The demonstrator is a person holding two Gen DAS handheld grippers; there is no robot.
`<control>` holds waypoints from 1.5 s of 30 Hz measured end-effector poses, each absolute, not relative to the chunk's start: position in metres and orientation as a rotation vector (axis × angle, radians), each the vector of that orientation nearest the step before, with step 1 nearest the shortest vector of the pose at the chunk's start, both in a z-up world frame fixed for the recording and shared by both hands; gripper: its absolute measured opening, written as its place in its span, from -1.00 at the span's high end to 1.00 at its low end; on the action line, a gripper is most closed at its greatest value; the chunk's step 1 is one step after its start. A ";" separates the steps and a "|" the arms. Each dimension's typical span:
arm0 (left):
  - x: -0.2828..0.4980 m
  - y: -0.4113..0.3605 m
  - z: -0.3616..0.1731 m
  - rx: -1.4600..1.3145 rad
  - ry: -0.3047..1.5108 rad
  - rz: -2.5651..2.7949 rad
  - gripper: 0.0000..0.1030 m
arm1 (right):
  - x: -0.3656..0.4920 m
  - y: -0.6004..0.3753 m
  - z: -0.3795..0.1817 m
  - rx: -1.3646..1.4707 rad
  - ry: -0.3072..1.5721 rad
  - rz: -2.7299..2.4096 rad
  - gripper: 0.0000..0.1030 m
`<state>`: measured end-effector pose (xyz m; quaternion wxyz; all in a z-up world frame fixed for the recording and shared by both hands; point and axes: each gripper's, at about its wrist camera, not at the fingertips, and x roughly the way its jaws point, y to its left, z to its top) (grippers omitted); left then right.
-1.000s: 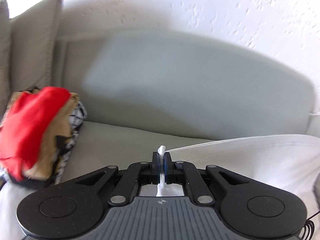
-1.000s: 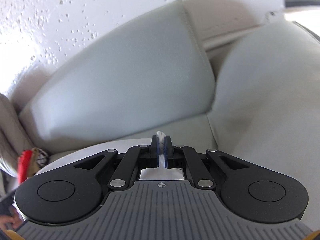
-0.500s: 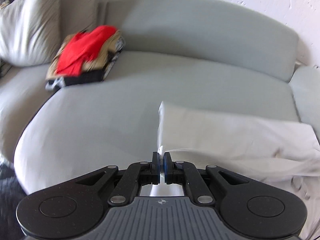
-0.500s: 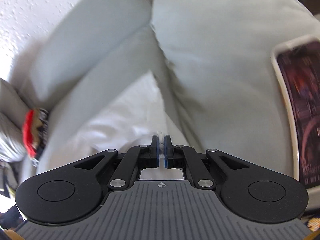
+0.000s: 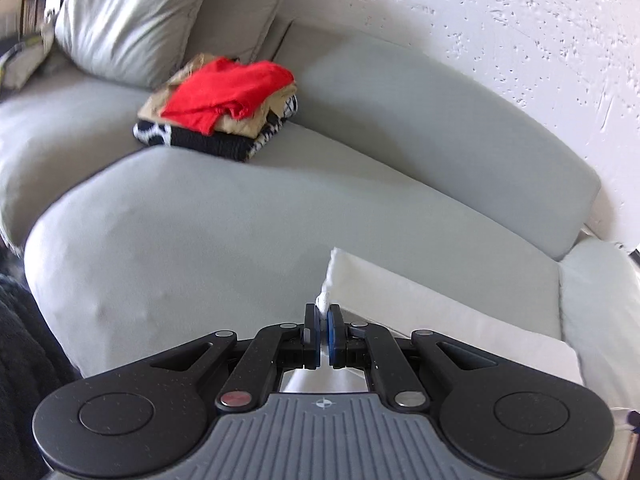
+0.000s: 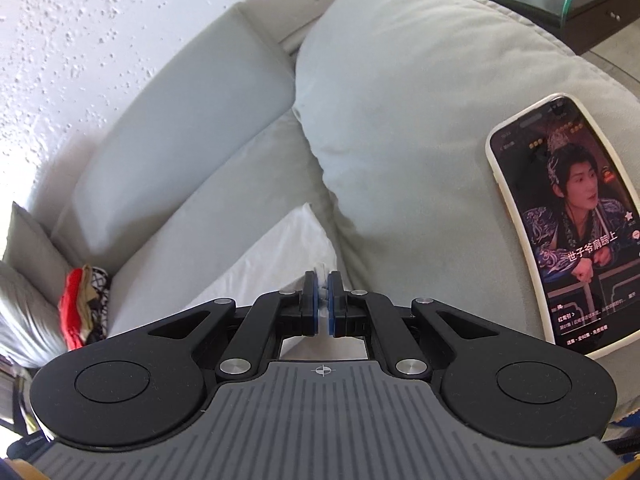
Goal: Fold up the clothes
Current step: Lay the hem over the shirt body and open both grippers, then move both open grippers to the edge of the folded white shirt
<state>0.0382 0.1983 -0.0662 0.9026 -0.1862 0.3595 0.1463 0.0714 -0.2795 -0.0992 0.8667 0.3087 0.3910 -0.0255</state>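
A grey sofa (image 5: 224, 216) fills both views, its armrest (image 6: 408, 92) bulging on the right. A white cloth (image 5: 420, 316) lies folded along the seat's front right, its end against the armrest. At the seat's back left sits a pile (image 5: 224, 104) of folded clothes — red on top — just before a cushion (image 5: 132, 16). A phone (image 6: 568, 216) rests on the armrest, screen lit. The left gripper (image 5: 323, 314) is pinched tight on one cloth corner, the right gripper (image 6: 322, 284) on another — both low at the seat.

Bright daylight, soft shadows; strong fisheye bending at edges; slight blur on sofa (image 5: 208, 216); corners vignetted dark.
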 end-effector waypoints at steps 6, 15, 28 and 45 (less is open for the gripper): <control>0.029 0.194 -0.087 -0.333 0.816 0.298 0.93 | 0.055 -0.280 -0.110 0.595 0.869 -0.086 0.93; 0.013 0.180 -0.109 -0.162 0.947 0.451 0.70 | 0.043 -0.273 -0.119 0.440 0.986 -0.134 0.61; -0.005 0.092 -0.100 -0.210 0.955 0.037 0.29 | 0.015 -0.217 -0.123 0.595 1.002 0.220 0.26; -0.020 0.130 -0.132 -0.702 0.818 0.137 0.11 | 0.009 -0.216 -0.138 0.782 0.961 0.238 -0.06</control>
